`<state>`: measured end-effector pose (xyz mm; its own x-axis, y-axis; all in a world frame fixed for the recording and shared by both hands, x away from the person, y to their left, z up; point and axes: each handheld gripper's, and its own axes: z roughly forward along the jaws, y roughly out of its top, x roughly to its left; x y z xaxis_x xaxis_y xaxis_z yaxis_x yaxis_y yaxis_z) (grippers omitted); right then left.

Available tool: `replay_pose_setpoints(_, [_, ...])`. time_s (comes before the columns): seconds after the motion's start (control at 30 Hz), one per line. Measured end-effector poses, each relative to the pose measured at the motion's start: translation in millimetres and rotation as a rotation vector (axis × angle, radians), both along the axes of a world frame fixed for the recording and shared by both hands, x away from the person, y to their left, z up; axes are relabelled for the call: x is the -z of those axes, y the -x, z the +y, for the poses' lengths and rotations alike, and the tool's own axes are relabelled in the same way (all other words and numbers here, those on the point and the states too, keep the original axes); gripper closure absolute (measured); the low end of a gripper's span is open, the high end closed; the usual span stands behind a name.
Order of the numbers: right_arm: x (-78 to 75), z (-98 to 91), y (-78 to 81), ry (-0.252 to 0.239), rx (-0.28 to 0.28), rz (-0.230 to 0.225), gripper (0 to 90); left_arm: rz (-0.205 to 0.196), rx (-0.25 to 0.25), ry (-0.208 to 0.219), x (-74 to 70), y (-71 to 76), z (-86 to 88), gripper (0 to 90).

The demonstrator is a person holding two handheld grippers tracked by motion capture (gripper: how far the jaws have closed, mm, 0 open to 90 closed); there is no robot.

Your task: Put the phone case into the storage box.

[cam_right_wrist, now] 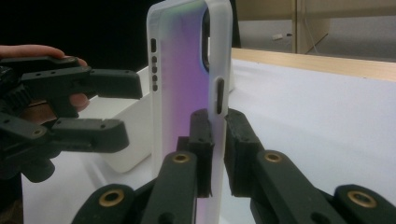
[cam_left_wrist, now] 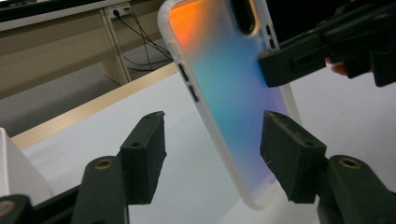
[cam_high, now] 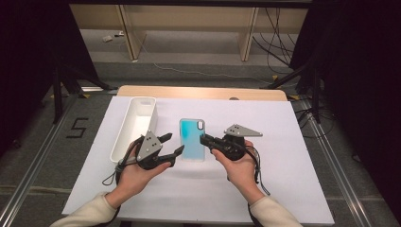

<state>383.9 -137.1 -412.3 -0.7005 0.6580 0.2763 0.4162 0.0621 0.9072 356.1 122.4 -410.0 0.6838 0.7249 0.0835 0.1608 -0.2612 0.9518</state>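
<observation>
Right claw (cam_right_wrist: 217, 140) was clamped on the phone case's (cam_high: 192, 139) edge; left claw (cam_high: 171, 144), jaws apart at nine o'clock, should close squarely on its opposite edge.

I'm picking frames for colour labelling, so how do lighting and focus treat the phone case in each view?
High view: the phone case looks flat teal, evenly lit, soft. Left gripper view: it shifts from orange to blue, with the near jaws slightly blurred. Right gripper view: it reads pink-purple, against a black backdrop at left.

A grey floor (cam_high: 42, 142) surrounds the white-covered table (cam_high: 283, 165). Pale wooden furniture legs (cam_high: 130, 33) stand far behind, with cables (cam_high: 279, 42) trailing right; dark curtains flank both sides.
</observation>
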Motion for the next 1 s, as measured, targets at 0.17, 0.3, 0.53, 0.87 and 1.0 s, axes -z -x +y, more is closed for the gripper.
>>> replay_pose_setpoints(0.17, [-0.7, 0.0, 1.1, -0.009, 0.005, 0.015, 83.2, 0.003, -0.015, 0.017, -2.2, -5.1, -6.0, 50.7])
replay_pose_setpoints(0.3, [-0.1, -0.2, 0.9, -0.010, 0.008, 0.018, 83.2, 0.003, -0.042, 0.024, -2.2, -7.4, -10.1, 53.0])
replay_pose_setpoints(0.53, [1.3, 0.5, 0.4, -0.002, 0.013, 0.013, 83.2, -0.014, -0.061, 0.055, -8.0, -11.3, -11.8, 57.4])
replay_pose_setpoints(0.87, [3.0, 2.4, 0.6, 0.004, 0.008, -0.001, 83.2, -0.022, -0.077, 0.073, -13.5, -17.9, -13.1, 63.8])
replay_pose_setpoints(1.0, [4.6, 4.3, 0.4, 0.005, 0.011, -0.008, 83.1, -0.019, -0.083, 0.074, -14.7, -20.3, -14.5, 66.5])
